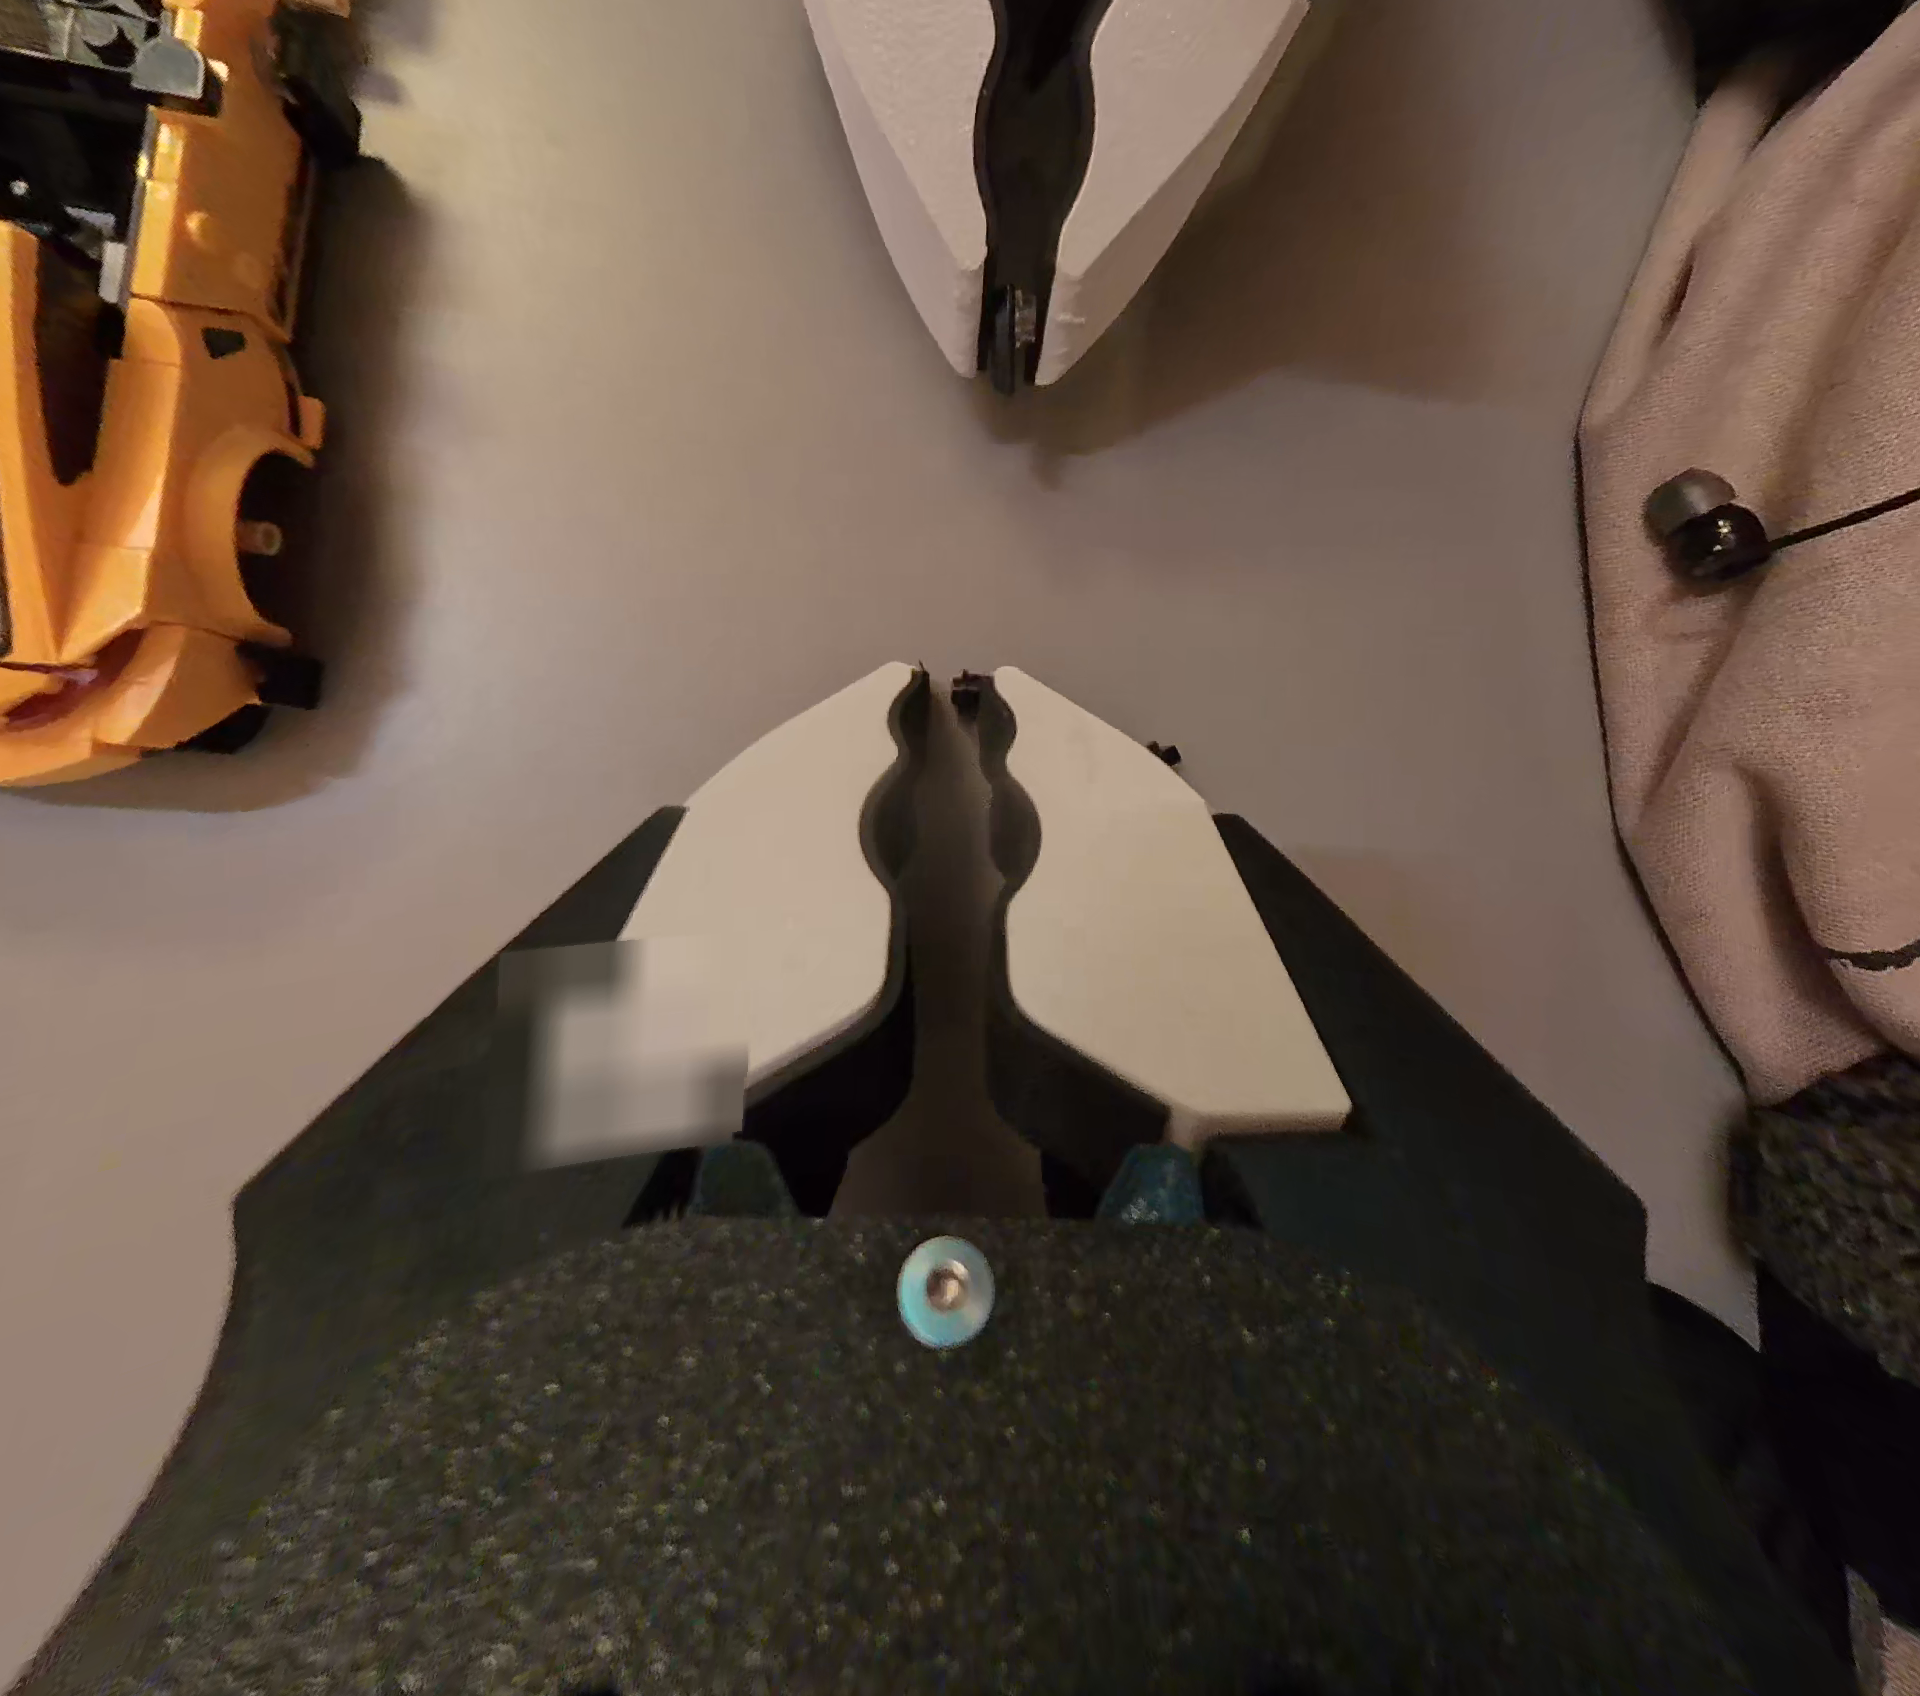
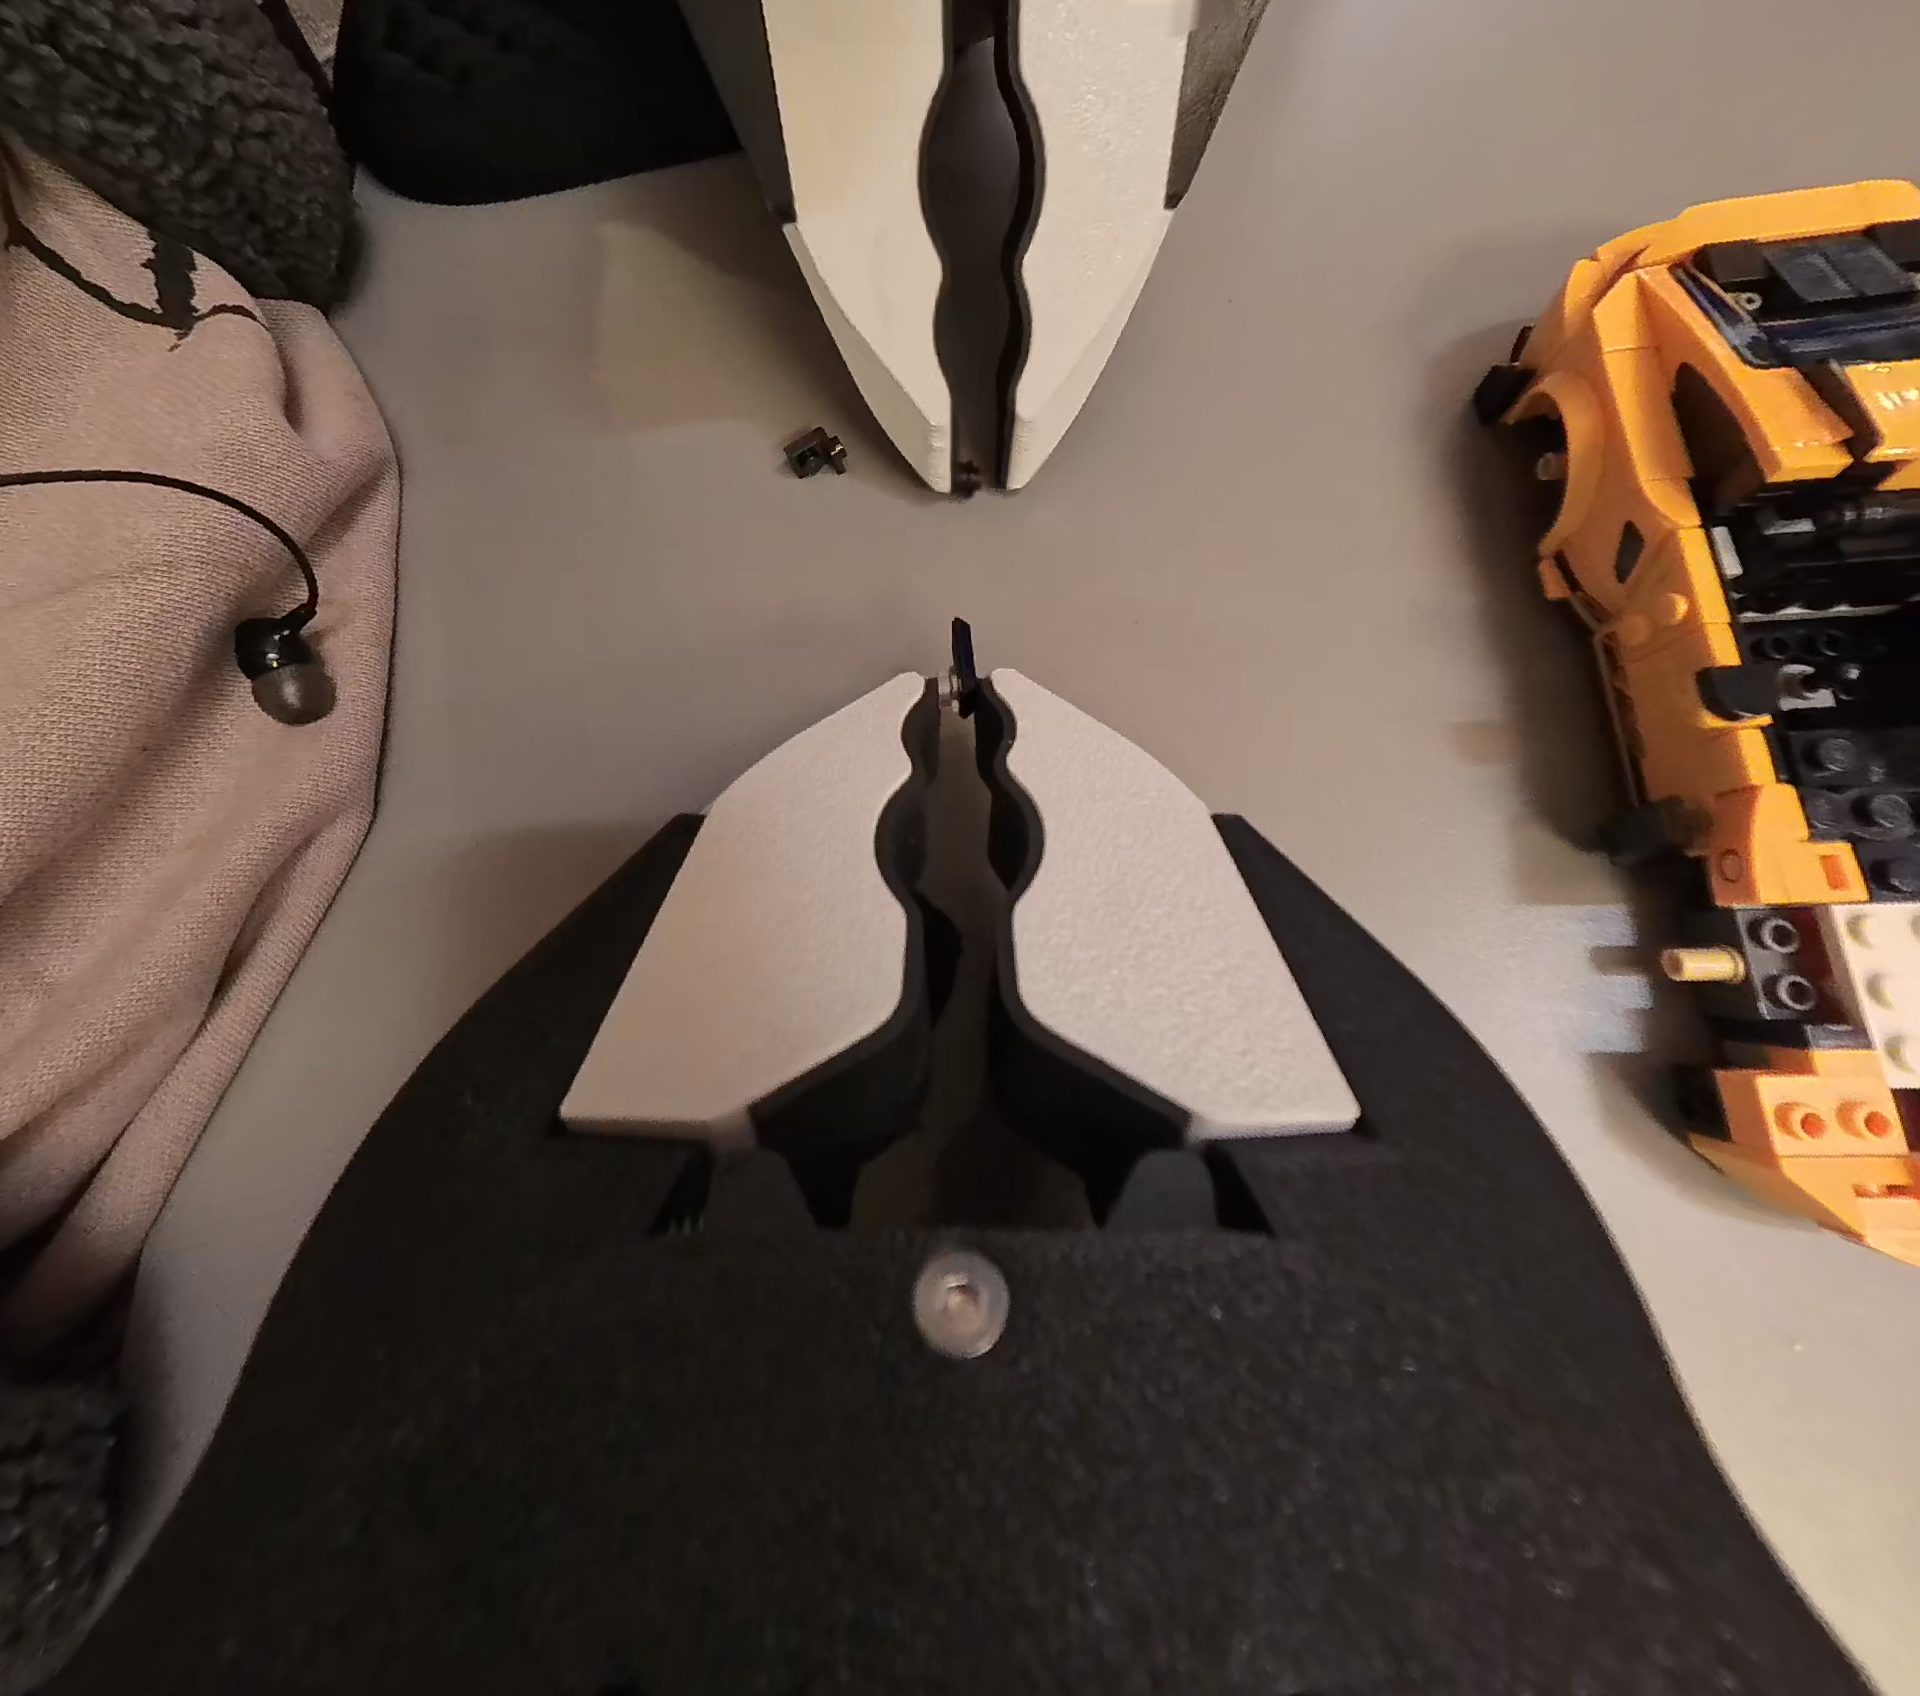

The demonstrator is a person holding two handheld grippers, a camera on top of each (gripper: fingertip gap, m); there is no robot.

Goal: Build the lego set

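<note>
The left gripper (image 1: 958,678) and right gripper (image 2: 958,678) face each other tip to tip over a grey tabletop (image 1: 623,503), with a band of bare surface between the tips. The left gripper is closed on a small black piece (image 1: 966,690) pinched at its tips; in the right wrist view the same piece (image 2: 969,474) shows only as a dark speck at the tip line. The right gripper is closed on a thin dark plate (image 2: 962,659) that stands on edge and projects past the fingertips. A loose black brick (image 2: 814,457) lies on the tabletop just beside the left gripper's tips, apart from them. The orange car (image 1: 156,358) lies well to the side of both grippers, partly cut off by the frame edge; its black and white inner bricks are exposed along one end. On the opposite side a beige garment (image 2: 156,555) with an earbud (image 2: 283,672) on a black cord overlaps the tabletop edge. The widest open room is the strip between the grippers and the car.
</note>
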